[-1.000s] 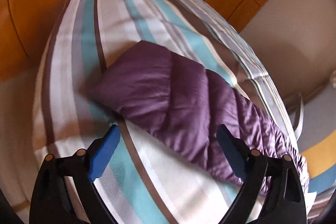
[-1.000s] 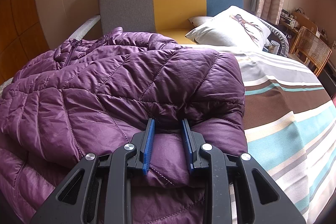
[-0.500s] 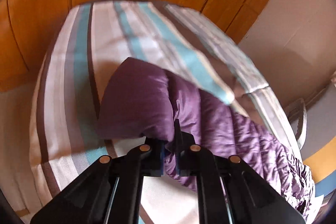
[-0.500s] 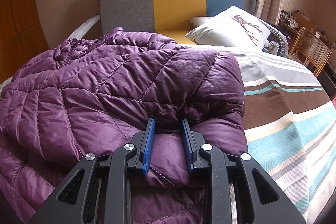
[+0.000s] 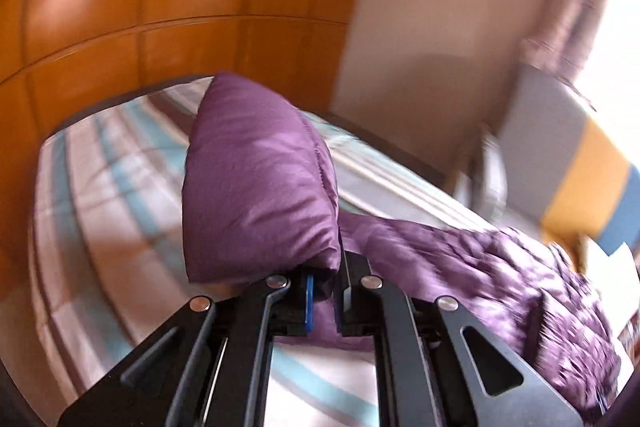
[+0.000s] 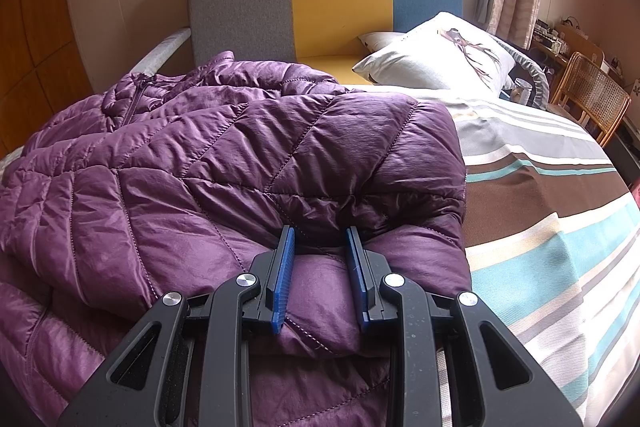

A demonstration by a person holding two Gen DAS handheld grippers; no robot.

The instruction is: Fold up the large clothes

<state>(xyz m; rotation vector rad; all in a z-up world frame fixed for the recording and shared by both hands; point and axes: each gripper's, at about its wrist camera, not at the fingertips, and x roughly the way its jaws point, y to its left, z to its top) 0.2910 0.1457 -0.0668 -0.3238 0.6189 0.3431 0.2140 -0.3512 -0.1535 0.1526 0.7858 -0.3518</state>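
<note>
While the purple quilted jacket lies spread on the striped bedspread, the left gripper pinches one end of it between nearly closed fingers, raising a puffed fold clear of the bed. Right gripper: blue pads part-spread, pressed around a folded jacket edge. Pillow lies beyond.
</note>
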